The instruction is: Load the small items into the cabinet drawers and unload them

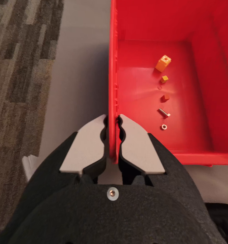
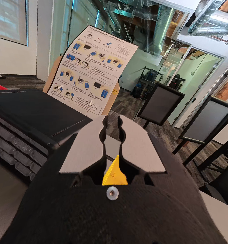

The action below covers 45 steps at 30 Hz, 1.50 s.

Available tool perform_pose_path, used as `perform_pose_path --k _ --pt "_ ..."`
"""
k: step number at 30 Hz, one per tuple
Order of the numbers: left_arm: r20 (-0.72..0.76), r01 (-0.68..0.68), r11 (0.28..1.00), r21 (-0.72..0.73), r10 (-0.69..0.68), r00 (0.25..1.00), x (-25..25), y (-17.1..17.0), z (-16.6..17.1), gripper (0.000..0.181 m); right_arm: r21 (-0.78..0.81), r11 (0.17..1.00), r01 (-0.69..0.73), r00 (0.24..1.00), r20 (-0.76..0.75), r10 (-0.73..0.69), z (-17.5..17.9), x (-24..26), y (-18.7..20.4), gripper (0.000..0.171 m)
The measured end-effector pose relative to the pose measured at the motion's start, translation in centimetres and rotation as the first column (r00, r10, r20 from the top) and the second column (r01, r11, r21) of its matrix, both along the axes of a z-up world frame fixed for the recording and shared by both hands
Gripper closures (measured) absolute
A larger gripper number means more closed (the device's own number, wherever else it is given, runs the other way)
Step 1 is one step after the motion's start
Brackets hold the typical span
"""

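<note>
Left gripper (image 1: 112,132): closed on the left wall of the red box (image 1: 112,92), one finger outside and one inside, probably so that the box is carried or steadied.
Small items: five are lined up on the box floor near that wall, from near to far: nut (image 1: 163,127), bolt (image 1: 164,113), red cube (image 1: 165,98), yellow cube (image 1: 164,79), orange block (image 1: 163,63).
Right gripper (image 2: 112,132): a narrow gap is kept and nothing is held; a yellow box (image 2: 114,174) is seen below, behind the fingers.
Cabinet (image 2: 31,112): placed to the left, drawers (image 2: 18,149) apparently shut.
Open room: grey surface is free beside the red box's left wall; the instruction sheet (image 2: 92,71) stands beyond the cabinet.
</note>
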<state>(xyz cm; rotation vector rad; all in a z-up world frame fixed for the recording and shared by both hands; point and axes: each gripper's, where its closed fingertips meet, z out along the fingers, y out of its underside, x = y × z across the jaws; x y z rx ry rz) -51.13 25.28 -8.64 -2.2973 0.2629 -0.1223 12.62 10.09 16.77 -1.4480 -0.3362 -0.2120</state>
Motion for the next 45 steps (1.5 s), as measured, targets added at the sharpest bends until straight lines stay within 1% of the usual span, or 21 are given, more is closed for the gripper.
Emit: perform_pose_path --k 1,2,4,5,7,8,9,11,13,14,16,18,21,23,26,29,31,36,41,43,45 --pt "0.003 -0.022 0.999 0.038 0.022 1.000 -0.6 0.0 1.0 0.152 -0.005 1.000 -0.003 1.000 -0.008 0.003 -0.1 0.0 0.0 0.155" --pt "0.039 -0.023 0.995 0.096 0.020 0.999 -0.7 0.0 2.8 0.144 -0.009 1.000 -0.008 1.000 -0.017 0.008 -0.3 0.1 0.1 0.155" --pt "0.144 0.009 0.964 0.265 -0.049 0.988 0.3 -0.4 7.8 0.137 -0.009 1.000 -0.020 0.999 -0.040 0.020 -0.4 0.1 0.2 0.155" --pt "0.182 0.050 0.929 0.366 -0.124 0.975 1.5 -0.9 10.6 0.134 -0.009 1.000 -0.028 0.998 -0.050 0.028 -0.5 0.1 0.3 0.155" --pt "0.195 0.141 0.814 0.563 -0.297 0.935 4.8 -1.9 15.5 0.146 -0.014 0.999 -0.032 0.998 -0.056 0.032 -0.7 0.2 0.6 0.155" --pt "0.158 0.177 0.772 0.610 -0.337 0.928 6.3 -1.9 17.0 0.152 -0.020 0.999 -0.025 0.998 -0.052 0.024 -0.9 0.2 0.8 0.155" --pt "0.099 0.208 0.768 0.606 -0.332 0.938 7.3 -1.4 17.5 0.153 -0.030 0.999 -0.017 0.999 -0.045 0.015 -1.1 0.3 1.1 0.154" --pt "-0.038 0.257 0.826 0.502 -0.277 0.960 8.7 0.7 16.6 0.149 -0.055 0.998 -0.006 1.000 -0.029 0.005 -1.7 0.2 1.5 0.153" --pt "-0.114 0.326 0.875 0.357 -0.306 0.945 10.5 2.7 14.9 0.142 -0.073 0.997 -0.016 1.000 -0.026 0.014 -2.2 -0.2 1.9 0.152" --pt "-0.121 0.364 0.875 0.320 -0.343 0.931 11.6 3.6 14.4 0.144 -0.081 0.996 -0.029 0.999 -0.032 0.026 -2.4 -0.5 2.1 0.152" --pt "-0.100 0.409 0.859 0.307 -0.398 0.912 13.6 5.5 13.8 0.157 -0.101 0.994 -0.044 0.998 -0.040 0.040 -2.9 -0.8 2.5 0.149" --pt "-0.101 0.412 0.880 0.236 -0.400 0.911 14.5 7.1 11.8 0.157 -0.123 0.992 -0.027 0.999 -0.024 0.024 -3.4 -0.7 2.9 0.148" --pt "-0.171 0.435 0.898 0.062 -0.420 0.891 15.0 8.3 6.8 0.144 -0.147 0.989 -0.006 1.000 -0.009 0.005 -4.2 -0.3 3.2 0.147" --pt "-0.219 0.461 0.886 -0.040 -0.458 0.861 15.1 8.6 3.6 0.147 -0.153 0.988 -0.018 1.000 -0.026 0.014 -4.4 -0.2 3.3 0.147" --pt "-0.314 0.461 0.879 -0.119 -0.474 0.823 14.7 9.6 0.7 0.147 -0.159 0.986 -0.048 0.997 -0.063 0.039 -4.6 -0.2 3.5 0.148" --pt "-0.359 0.491 0.856 -0.161 -0.514 0.779 14.7 9.7 -0.9 0.143 -0.159 0.986 -0.047 0.996 -0.079 0.034 -4.7 0.2 3.5 0.148" --pt "-0.373 0.492 0.853 -0.176 -0.520 0.768 14.4 9.8 -1.4 0.142 -0.161 0.986 -0.039 0.996 -0.082 0.026 -4.7 0.5 3.4 0.148" --pt "-0.325 0.497 0.844 -0.202 -0.537 0.779 14.7 10.1 -2.5 0.144 -0.172 0.984 -0.051 0.996 -0.087 0.036 -5.0 0.4 3.7 0.148" --pt "-0.378 0.447 0.849 -0.283 -0.527 0.761 13.3 10.2 -4.4 0.147 -0.197 0.979 -0.046 0.998 -0.056 0.036 -5.5 -0.1 4.0 0.147" --pt "-0.341 0.448 0.851 -0.274 -0.521 0.782 13.6 10.4 -4.7 0.152 -0.205 0.977 -0.057 0.997 -0.055 0.046 -5.8 -0.4 4.1 0.147" --pt "-0.298 0.450 0.845 -0.291 -0.527 0.796 13.8 10.2 -5.3 0.153 -0.229 0.971 -0.065 0.997 -0.056 0.053 -6.4 -0.5 4.4 0.147"
